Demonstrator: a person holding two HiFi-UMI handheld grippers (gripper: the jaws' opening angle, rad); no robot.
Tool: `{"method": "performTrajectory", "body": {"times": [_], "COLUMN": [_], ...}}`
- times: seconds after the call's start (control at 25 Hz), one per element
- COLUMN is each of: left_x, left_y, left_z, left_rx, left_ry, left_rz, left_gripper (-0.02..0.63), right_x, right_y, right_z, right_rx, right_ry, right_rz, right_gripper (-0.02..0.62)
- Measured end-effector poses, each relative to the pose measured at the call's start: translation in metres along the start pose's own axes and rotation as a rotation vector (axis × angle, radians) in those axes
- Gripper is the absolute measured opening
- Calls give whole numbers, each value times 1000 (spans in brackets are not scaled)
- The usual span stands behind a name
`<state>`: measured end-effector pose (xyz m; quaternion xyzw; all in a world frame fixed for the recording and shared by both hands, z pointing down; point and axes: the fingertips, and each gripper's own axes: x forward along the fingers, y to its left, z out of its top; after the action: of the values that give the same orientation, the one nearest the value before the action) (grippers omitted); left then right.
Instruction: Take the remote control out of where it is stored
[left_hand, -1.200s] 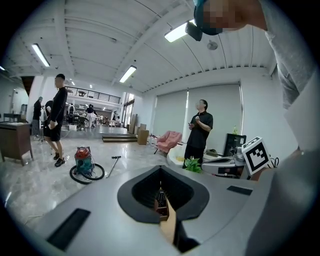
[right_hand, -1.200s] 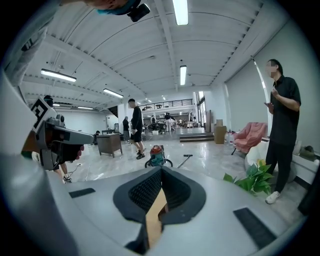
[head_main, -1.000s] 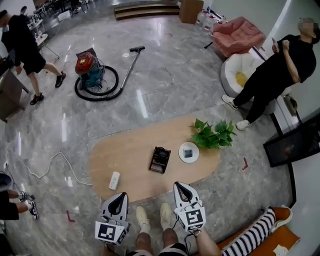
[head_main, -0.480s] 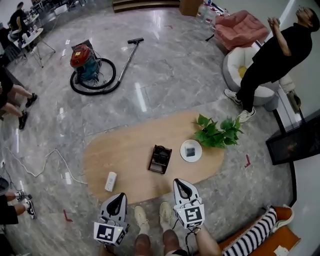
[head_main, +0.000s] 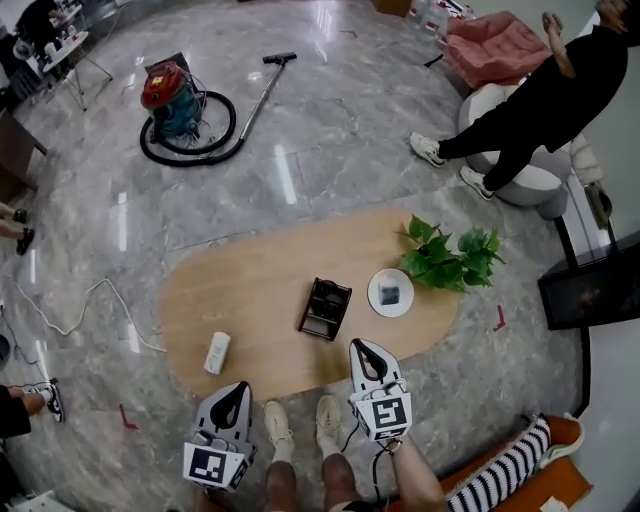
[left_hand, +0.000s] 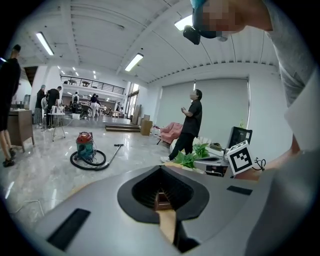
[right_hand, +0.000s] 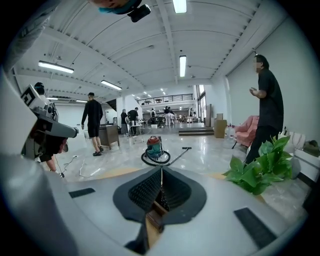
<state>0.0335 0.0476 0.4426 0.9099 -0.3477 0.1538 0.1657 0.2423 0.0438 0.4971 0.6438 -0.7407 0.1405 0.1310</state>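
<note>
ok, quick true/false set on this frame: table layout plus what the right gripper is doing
1. The dark box sits on the wooden table. True.
2. In the head view the plant is at the table's left end. False: it is at the right end.
3. The right gripper grips the box. False: its jaws are shut on nothing, short of the box.
4. A white plate lies between box and plant. True.
5. The vacuum cleaner stands on the table. False: it is on the floor beyond.
</note>
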Motion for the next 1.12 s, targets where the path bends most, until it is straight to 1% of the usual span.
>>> {"method": "performTrajectory", "body": {"times": [0.16,0.44,0.52,0.84,1.12], "left_x": [4,10,11,11,17], "left_y": [4,11,14,18,18], "left_z": [-12,-20,-21,-31,-31], "left_rx": [-13,-13,-13,-21,-31], "left_ry": [16,20,22,44,43], "left_rz": [7,9,7,15,17], "left_gripper": [6,6,6,5,5], "right_x": [15,39,45,69,91], "right_y": [-5,-9,-10,-17,-26], "right_z": [-10,-29,-33,-46,-53], "right_rx": [15,38,48,45,57], "right_ry": [3,33,39,60,75], "right_rz": [15,24,31,52,74], "right_gripper": [9,16,58,141,179]}}
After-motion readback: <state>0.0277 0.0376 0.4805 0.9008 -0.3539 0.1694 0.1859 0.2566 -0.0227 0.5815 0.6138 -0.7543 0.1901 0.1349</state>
